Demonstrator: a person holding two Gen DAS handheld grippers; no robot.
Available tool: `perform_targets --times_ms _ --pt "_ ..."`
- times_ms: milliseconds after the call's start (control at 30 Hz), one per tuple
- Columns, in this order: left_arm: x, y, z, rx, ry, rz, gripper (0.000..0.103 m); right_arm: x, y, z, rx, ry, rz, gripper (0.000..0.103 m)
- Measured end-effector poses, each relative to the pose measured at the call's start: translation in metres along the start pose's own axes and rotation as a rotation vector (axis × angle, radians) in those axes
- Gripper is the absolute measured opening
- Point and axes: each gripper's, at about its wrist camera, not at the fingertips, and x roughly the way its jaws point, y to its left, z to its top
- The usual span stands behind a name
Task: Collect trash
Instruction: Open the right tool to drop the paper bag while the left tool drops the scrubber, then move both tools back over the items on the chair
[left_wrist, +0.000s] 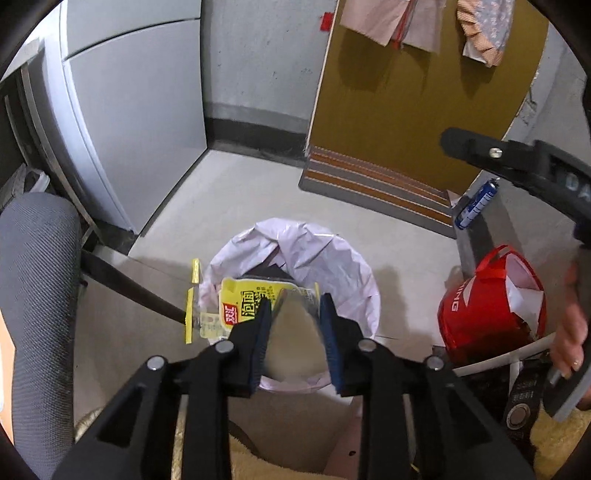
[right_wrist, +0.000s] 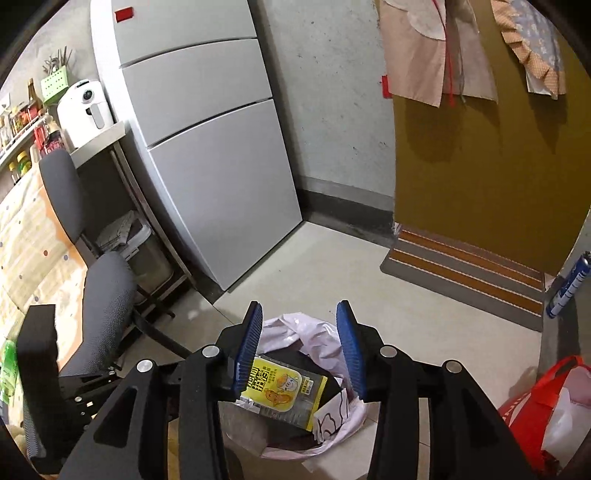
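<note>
A trash bin lined with a pale pink bag (left_wrist: 317, 251) stands on the floor below both grippers; it also shows in the right wrist view (right_wrist: 295, 328). My left gripper (left_wrist: 295, 314) hangs over the bin with its jaws apart. A yellow snack wrapper (left_wrist: 247, 302) lies blurred at the left finger, over the bin's rim. My right gripper (right_wrist: 299, 350) is open and empty above the bin. A yellow snack wrapper (right_wrist: 284, 391) lies inside the bin beneath it, on dark trash.
A grey office chair (right_wrist: 103, 295) stands to the left. A white fridge (right_wrist: 207, 147) is behind it. A red bag (left_wrist: 491, 302) sits right of the bin. A striped doormat (right_wrist: 465, 269) lies by the olive door. A blue spray can (right_wrist: 569, 284) stands at right.
</note>
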Motion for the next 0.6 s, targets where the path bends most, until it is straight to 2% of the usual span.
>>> perform_targets --times_ms 333,433,600 --pt "-0.017 0.024 -0.005 -0.050 -0.033 0.015 0.026 0.002 0.018 -0.003 -0.035 0.020 0.021 0.044" --pt "-0.035 0.032 -0.008 -0.060 -0.070 0.041 0.032 0.002 0.025 -0.006 -0.044 0.031 0.042 0.044" --pt "-0.067 0.054 -0.017 -0.132 -0.130 0.090 0.038 0.002 0.043 -0.007 -0.068 0.042 0.094 0.044"
